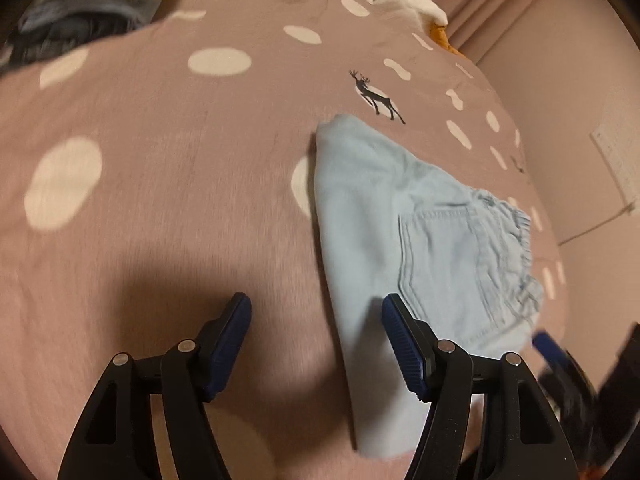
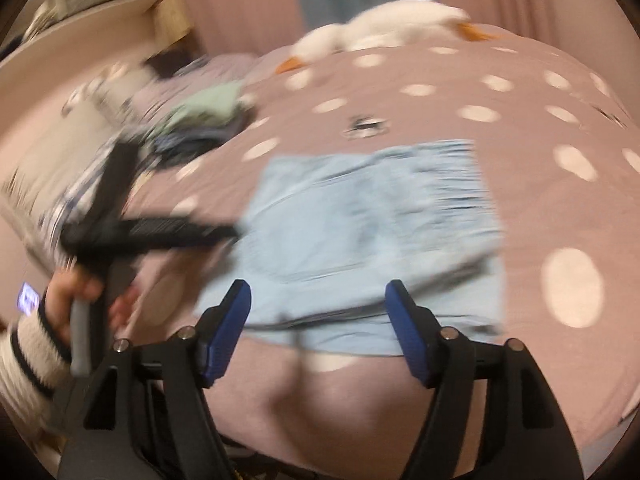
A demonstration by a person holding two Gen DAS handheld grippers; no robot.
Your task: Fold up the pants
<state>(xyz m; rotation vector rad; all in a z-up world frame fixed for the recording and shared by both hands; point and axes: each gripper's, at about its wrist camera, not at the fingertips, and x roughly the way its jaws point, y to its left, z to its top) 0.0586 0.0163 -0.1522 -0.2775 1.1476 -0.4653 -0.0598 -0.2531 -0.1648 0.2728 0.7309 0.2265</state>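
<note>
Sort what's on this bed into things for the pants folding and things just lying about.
For the job:
- light blue denim pants, folded, back pocket up
- left claw, open
- right claw, open

Lying about:
- white plush goose at the far edge
- pile of clothes, green piece on top
- pink spotted bed cover, just the work surface

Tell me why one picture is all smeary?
The right wrist view is motion-blurred: the pants, left gripper and bedspread dots streak. The left wrist view is sharper; a dark shadow falls beside the pants. Both views bulge, fisheye style.
</note>
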